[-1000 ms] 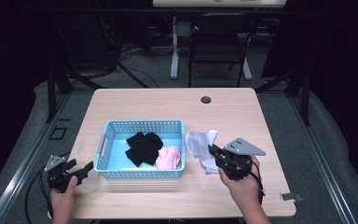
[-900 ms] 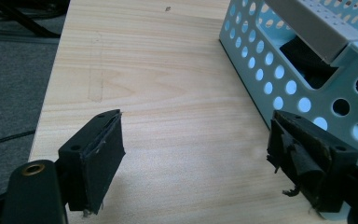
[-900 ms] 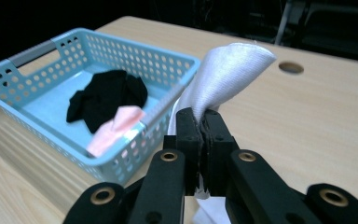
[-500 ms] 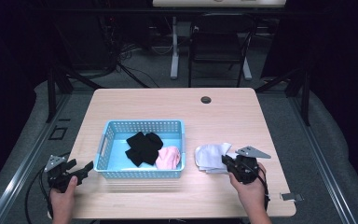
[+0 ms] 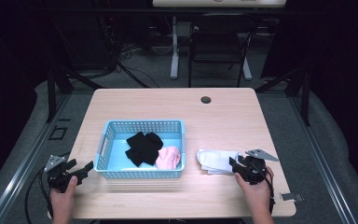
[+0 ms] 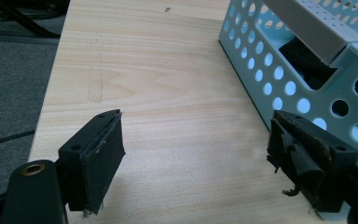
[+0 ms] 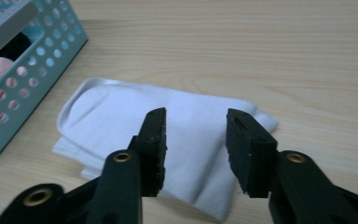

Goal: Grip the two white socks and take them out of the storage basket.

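Black hand-held gripper (image 7: 193,149), brass rivets, worn foam pads (image 6: 106,154)

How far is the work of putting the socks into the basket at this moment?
Done: black socks and a pink one lie in the blue basket. In hand: nothing; the right gripper is open over the white socks. Left, presumably: grasping those and moving them in.

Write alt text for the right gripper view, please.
The open right gripper hovers above a folded white cloth lying on the light wooden table. At the left edge is a perforated light blue plastic basket with something pink inside.
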{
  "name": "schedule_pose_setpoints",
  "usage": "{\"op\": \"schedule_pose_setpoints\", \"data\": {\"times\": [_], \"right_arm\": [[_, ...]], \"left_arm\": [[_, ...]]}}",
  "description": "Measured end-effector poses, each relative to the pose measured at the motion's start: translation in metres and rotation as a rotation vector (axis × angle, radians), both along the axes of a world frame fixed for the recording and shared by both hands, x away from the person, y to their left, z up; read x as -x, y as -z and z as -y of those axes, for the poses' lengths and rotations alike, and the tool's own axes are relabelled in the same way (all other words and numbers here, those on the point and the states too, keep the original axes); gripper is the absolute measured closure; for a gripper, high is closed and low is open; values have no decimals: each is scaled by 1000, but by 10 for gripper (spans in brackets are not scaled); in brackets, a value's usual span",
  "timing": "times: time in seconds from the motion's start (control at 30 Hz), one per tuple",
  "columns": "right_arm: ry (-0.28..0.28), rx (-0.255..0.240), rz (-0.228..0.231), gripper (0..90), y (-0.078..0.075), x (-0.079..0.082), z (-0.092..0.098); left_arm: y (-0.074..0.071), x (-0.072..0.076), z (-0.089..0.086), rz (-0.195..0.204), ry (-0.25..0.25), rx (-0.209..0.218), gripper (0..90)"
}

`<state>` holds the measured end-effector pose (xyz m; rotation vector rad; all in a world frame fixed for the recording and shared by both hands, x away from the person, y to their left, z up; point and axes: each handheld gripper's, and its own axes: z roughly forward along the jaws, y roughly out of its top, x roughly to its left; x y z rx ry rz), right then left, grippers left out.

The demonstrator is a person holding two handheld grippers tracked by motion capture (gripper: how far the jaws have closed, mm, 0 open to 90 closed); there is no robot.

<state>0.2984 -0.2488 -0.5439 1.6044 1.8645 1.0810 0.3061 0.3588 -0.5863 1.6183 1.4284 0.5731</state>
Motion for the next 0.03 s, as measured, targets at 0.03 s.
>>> {"op": "schedule_pose_setpoints", "data": {"times": [0.03], "right_arm": [[10,0,7,541,1,0,1]], "left_arm": [[0,0,0,2,-1,0,183]]}}
